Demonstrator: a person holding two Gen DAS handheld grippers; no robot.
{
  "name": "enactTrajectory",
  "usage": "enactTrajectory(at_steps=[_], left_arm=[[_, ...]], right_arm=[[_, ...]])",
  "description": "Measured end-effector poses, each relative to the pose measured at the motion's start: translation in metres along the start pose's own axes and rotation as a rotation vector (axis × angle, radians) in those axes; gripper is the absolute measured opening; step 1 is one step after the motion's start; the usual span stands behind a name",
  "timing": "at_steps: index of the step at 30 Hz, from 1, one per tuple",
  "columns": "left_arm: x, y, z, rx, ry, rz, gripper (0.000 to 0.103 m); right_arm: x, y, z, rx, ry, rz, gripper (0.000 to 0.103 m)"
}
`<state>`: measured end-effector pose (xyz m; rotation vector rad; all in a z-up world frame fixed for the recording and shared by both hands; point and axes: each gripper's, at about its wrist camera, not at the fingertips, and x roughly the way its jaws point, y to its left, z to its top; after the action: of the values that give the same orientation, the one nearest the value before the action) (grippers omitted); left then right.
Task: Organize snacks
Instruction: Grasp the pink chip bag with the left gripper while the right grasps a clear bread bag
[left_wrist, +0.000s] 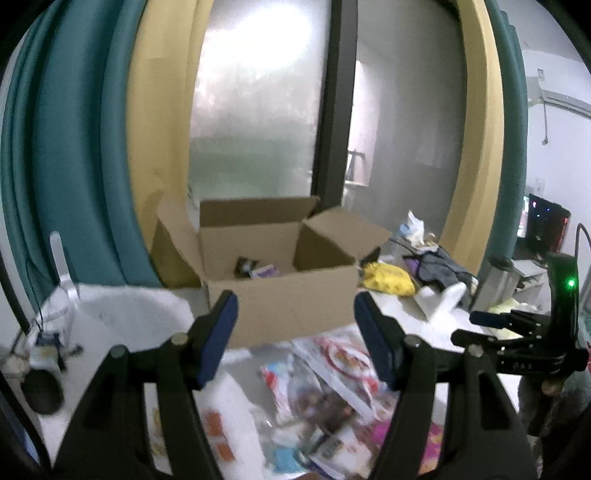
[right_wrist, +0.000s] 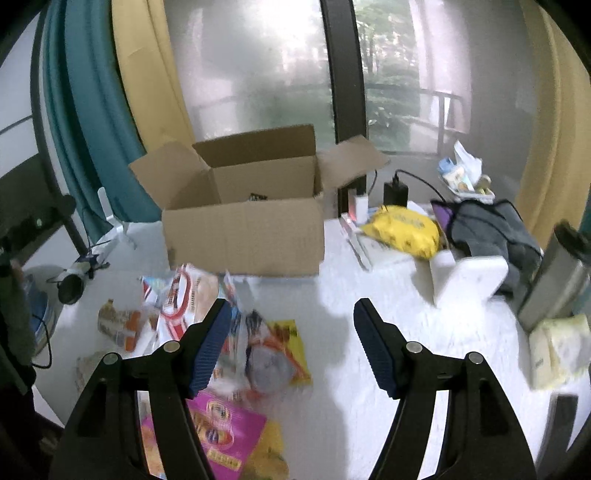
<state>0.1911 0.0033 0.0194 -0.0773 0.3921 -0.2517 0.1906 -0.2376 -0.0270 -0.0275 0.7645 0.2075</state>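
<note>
An open cardboard box (left_wrist: 280, 295) stands on the white table, also in the right wrist view (right_wrist: 243, 236). Small snacks (left_wrist: 255, 269) lie in it. A pile of snack packets (left_wrist: 332, 391) lies in front of the box, also in the right wrist view (right_wrist: 221, 332), with a pink packet (right_wrist: 221, 432) nearest. My left gripper (left_wrist: 293, 339) is open and empty, above the pile, facing the box. My right gripper (right_wrist: 291, 347) is open and empty over the table right of the pile; it shows in the left wrist view (left_wrist: 517, 332).
A yellow bag (right_wrist: 402, 229), a grey pouch (right_wrist: 495, 229), a white holder (right_wrist: 469, 277), a steel flask (right_wrist: 557, 273) and tissues (right_wrist: 557, 350) lie to the right. A charger and cables (right_wrist: 395, 192) sit behind. A round black object (right_wrist: 72, 284) lies left. Curtains and window stand behind.
</note>
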Motion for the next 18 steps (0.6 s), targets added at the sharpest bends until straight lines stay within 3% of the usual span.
enactTrajectory(at_steps=[9,18], left_arm=[[-0.015,-0.019,-0.056,-0.076,0.115,-0.046,0.067],[-0.009,-0.046,-0.108,-0.1,0.27,-0.076,0.067]], right_arm=[[-0.028,-0.001,-0.038,0.035,-0.005,0.0,0.072],[-0.037,-0.015,-0.087,0.1,0.048,0.025,0.072]])
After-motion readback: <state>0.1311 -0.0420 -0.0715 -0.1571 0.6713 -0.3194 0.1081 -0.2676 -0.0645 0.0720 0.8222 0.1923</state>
